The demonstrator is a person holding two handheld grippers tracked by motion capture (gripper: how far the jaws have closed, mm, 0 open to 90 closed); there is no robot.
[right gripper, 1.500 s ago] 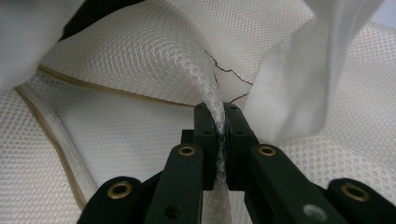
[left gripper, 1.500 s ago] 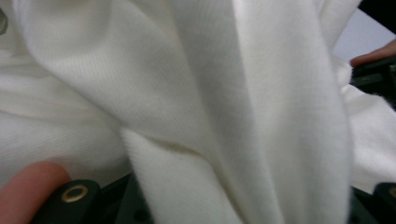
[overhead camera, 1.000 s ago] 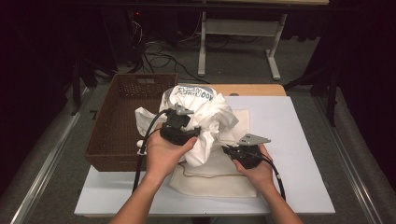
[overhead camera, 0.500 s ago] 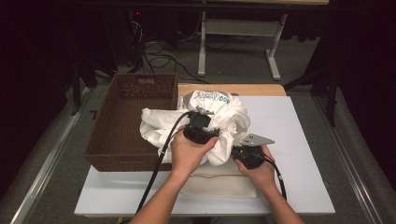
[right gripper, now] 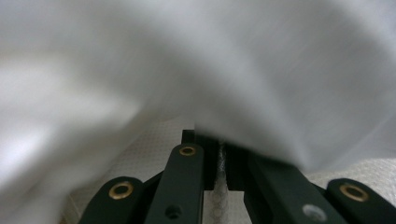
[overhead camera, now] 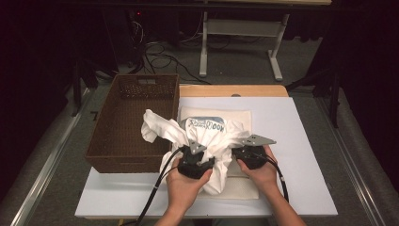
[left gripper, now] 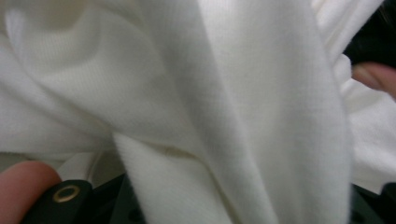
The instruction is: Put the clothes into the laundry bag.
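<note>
Dark room, grey floor (cables)

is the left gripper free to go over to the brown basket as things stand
Probably yes. The wicker basket sits just left of the left gripper with nothing between them, though the white shirt bunched around that gripper would likely drag along, since the right gripper is shut on it.

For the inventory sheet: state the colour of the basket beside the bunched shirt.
Dark brown woven wicker; the basket shows best in the high view.
</note>
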